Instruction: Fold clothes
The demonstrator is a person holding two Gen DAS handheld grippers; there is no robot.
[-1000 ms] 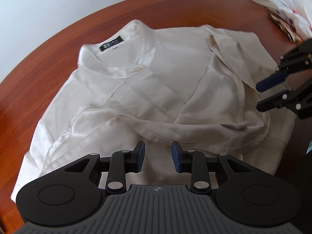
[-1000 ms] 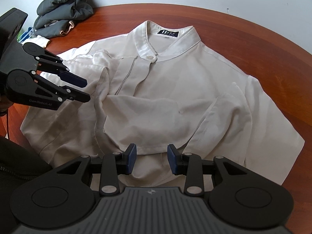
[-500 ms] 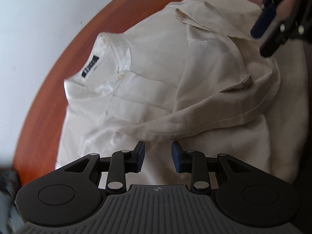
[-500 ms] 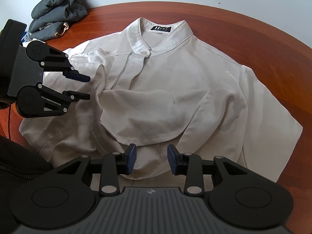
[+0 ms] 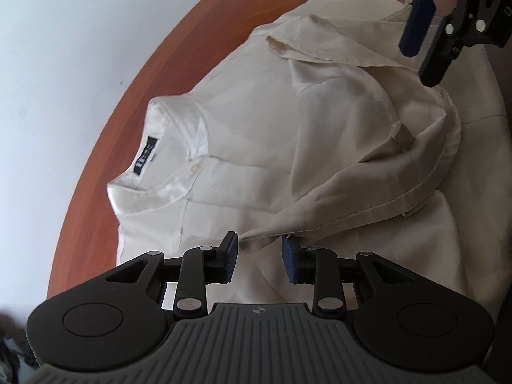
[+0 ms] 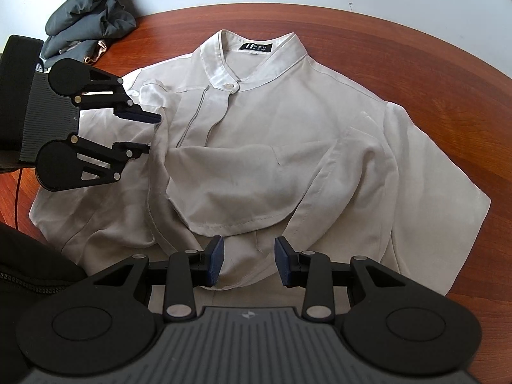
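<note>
A cream short-sleeved shirt [image 6: 288, 121] lies front up on the brown table, collar with a black label [image 6: 255, 46] at the far side. Its lower hem is flipped up over the chest in a loose fold [image 6: 230, 188]. It also shows in the left wrist view [image 5: 288, 147]. My left gripper [image 5: 259, 257] is open, with a corner of the folded fabric lying between its pads. In the right wrist view the left gripper [image 6: 145, 132] sits at the shirt's left side. My right gripper [image 6: 248, 260] is open and empty over the near hem; in the left wrist view the right gripper [image 5: 424, 48] hangs above the shirt.
A heap of dark grey clothes [image 6: 89, 22] lies at the table's far left. The brown table [image 6: 416, 57] ends in a curved edge against a pale wall. A dark garment of the person [image 6: 28, 265] is at the near left.
My left gripper swung round to the shirt's left side and came in close to the flipped-up fabric. My right gripper moved a little closer to the shirt. Both stayed open.
</note>
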